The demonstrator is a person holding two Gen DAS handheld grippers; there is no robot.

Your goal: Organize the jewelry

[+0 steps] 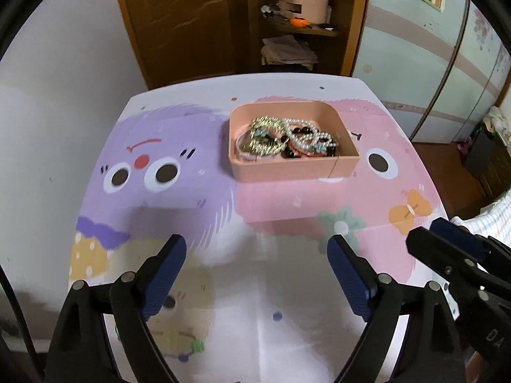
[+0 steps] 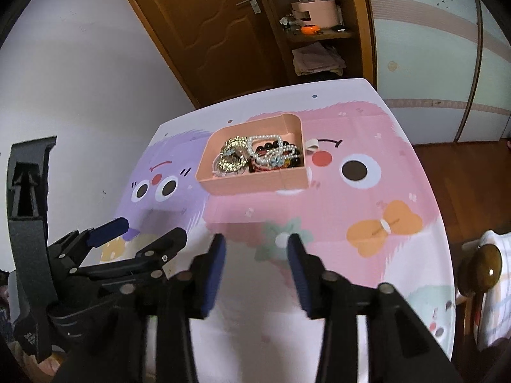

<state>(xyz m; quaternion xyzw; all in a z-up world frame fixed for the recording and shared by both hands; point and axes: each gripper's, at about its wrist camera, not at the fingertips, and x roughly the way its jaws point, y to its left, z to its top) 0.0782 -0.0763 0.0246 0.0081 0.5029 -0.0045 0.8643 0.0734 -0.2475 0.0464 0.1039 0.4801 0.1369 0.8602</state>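
Ahead of both grippers: pink tray (image 1: 292, 169) heaped with jewelry (image 1: 287, 142), mid-table (image 1: 271, 287), long side crosswise. Left gripper (image 1: 257, 257) wide open, empty. Right gripper (image 2: 255, 250) partly open, empty; neither clearly nearer.
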